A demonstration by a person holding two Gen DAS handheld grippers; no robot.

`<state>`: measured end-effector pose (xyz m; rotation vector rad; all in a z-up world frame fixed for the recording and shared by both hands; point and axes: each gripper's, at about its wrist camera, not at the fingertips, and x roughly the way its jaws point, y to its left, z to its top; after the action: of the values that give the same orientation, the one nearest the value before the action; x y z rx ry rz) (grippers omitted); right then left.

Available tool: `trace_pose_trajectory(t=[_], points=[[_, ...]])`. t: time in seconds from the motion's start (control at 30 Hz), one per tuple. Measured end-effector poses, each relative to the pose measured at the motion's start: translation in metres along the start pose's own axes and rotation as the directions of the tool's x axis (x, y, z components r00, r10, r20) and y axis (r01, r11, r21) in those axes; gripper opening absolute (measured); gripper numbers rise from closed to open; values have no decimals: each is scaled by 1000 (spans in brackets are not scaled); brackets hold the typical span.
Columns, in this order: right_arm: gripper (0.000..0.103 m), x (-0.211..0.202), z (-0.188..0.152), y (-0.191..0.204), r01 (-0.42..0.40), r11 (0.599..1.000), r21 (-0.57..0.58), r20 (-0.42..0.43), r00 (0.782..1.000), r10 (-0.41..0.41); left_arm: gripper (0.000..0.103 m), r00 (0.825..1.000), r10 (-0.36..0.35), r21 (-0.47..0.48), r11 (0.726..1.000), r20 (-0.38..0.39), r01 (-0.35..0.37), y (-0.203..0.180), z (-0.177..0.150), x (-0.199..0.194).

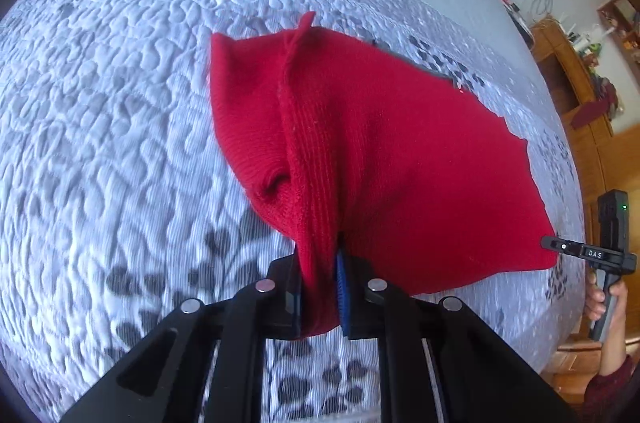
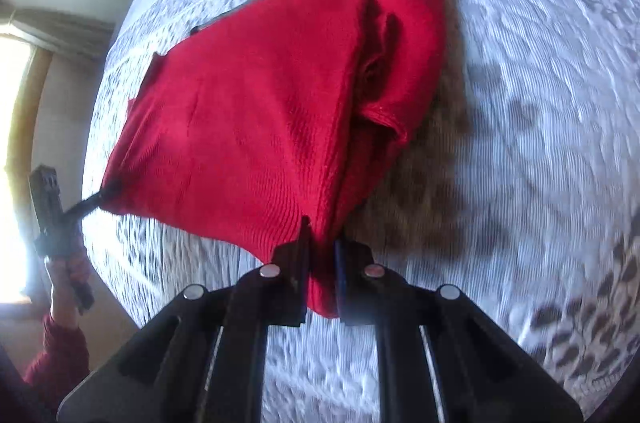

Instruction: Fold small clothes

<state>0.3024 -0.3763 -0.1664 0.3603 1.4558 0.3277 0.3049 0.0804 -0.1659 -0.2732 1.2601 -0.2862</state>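
1. The left gripper (image 1: 320, 287) is clamping down on a bunched corner of the red knit garment (image 1: 380, 151), with the fabric squeezed between both black jaws.
2. The garment is hanging lifted off the quilted grey bedspread (image 1: 120, 111), stretching out toward the bed's right edge.
3. Over there the right gripper (image 1: 554, 245) is pinching the other corner, with a hand (image 1: 604, 297) in a dark red sleeve holding its handle.
4. A ribbed hem is running up the middle of the cloth.
5. Wooden furniture (image 1: 576, 91) is sitting beyond the bed's right edge.
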Motion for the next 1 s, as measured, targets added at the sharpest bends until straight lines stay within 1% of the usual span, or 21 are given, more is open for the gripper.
trace_pose_trajectory(t=[0.1, 0.2, 0.33, 0.4, 0.47, 0.5, 0.57, 0.6, 0.67, 0.73, 0.8, 0.87, 0.9, 0.93, 0.97, 1.0], points=[[9, -6, -35, 9, 21, 999, -50, 0, 1000, -21, 13, 1000, -3, 34, 999, 6, 3, 1, -29, -11], [9, -11, -74, 10, 35, 997, -74, 22, 999, -33, 13, 1000, -9, 68, 998, 18, 8, 6, -69, -22], [9, -18, -124, 10, 22, 997, -71, 59, 998, -18, 13, 999, -27, 80, 997, 33, 24, 17, -118, -34], [9, -19, -149, 10, 13, 998, -57, 67, 998, -9, 13, 999, -41, 70, 997, 32, 39, 23, -141, -40], [9, -20, -174, 7, -1, 999, -47, 68, 998, 4, 13, 999, -48, 63, 997, 26, 46, 28, -160, -44], [9, -19, -181, 7, -6, 999, -42, 69, 998, 9, 13, 999, -46, 60, 997, 24, 45, 29, -170, -46], [9, -19, -198, 7, -11, 999, -41, 70, 997, 13, 14, 998, -54, 56, 997, 23, 52, 29, -180, -47], [9, -16, -204, 6, 10, 999, -41, 74, 997, -7, 14, 998, -51, 62, 997, 22, 50, 27, -184, -45], [9, -7, -204, 0, 46, 999, -28, 74, 996, -44, 14, 999, -35, 74, 997, 14, 34, 25, -191, -37], [9, 10, -202, -12, 40, 999, 13, 52, 998, -41, 16, 1000, -14, 87, 996, 11, 13, 25, -196, -28], [11, 22, -200, -15, 34, 999, 22, 41, 999, -35, 20, 1000, -5, 113, 994, 10, 4, 24, -194, -21], [14, 20, -193, -15, 17, 1000, 22, 39, 999, -17, 23, 1000, -25, 94, 995, 1, 25, 25, -190, -22], [17, 17, -193, -15, 4, 1000, 19, 40, 999, -5, 28, 999, -37, 80, 996, -8, 38, 26, -188, -27], [24, 11, -193, -16, 6, 1000, 13, 45, 999, -7, 37, 1000, -25, 76, 997, -4, 26, 27, -186, -32], [31, 4, -192, -13, 38, 999, -2, 55, 998, -38, 42, 1000, 2, 75, 997, 12, -3, 28, -183, -39], [32, -3, -191, -11, 56, 998, -14, 63, 996, -55, 48, 997, 56, 79, 995, 54, -60, 29, -179, -52]])
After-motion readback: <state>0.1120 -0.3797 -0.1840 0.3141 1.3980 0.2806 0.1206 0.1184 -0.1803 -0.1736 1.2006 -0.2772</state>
